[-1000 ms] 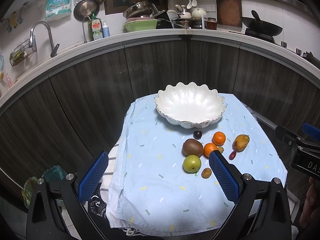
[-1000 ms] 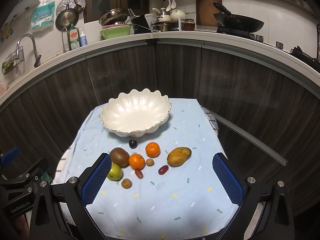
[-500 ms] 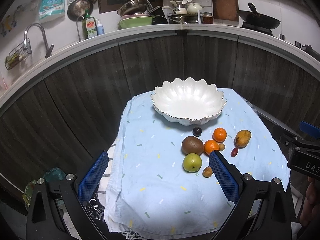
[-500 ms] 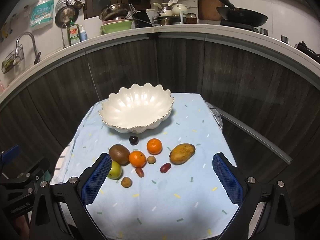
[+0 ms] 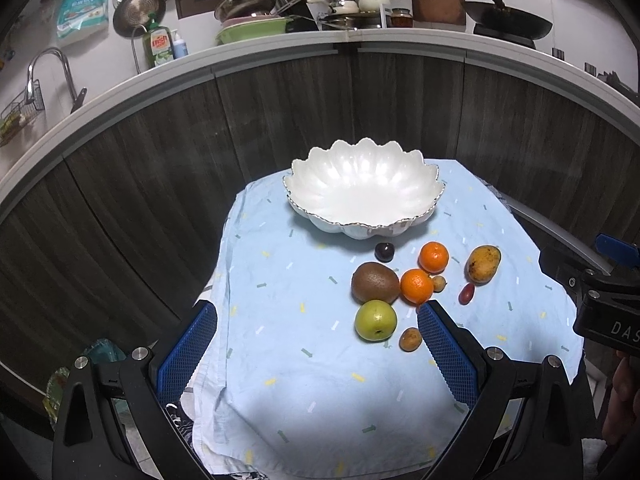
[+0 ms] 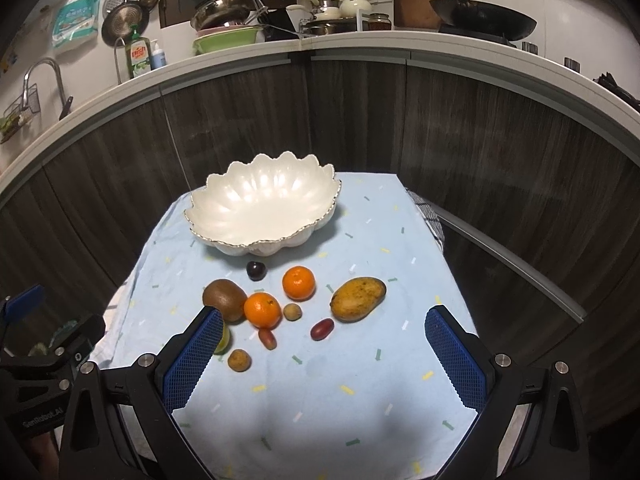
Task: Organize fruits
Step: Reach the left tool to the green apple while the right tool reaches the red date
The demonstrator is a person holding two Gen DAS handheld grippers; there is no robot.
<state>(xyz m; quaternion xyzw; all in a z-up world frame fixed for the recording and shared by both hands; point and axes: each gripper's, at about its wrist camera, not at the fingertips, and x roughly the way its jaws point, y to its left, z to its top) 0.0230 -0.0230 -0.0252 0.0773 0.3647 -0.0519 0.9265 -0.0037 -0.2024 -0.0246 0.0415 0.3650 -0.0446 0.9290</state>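
Grippers (image 5: pixel 318 350) (image 6: pixel 324 350) gape; bowl (image 6: pixel 256 220) empty.

Left gripper (image 5: pixel 316 350) hangs above the near end of the blue cloth (image 5: pixel 304 400), jaws spread wide, nothing between them. Ahead, the white scalloped bowl (image 5: pixel 424 200) sits empty. In front of it: dark cherry (image 5: pixel 384 251), kiwi (image 5: pixel 375 282) touching an orange (image 5: pixel 417 286), green apple (image 5: pixel 376 320) just below. Mango (image 5: pixel 483 263) lies further right. At the right edge the right gripper (image 5: pixel 600 296) shows, its jaws out of sight.

White scalloped bowl (image 6: pixel 264 216) upright, empty; fruits (image 6: pixel 296 304) clustered just before it (none inside).
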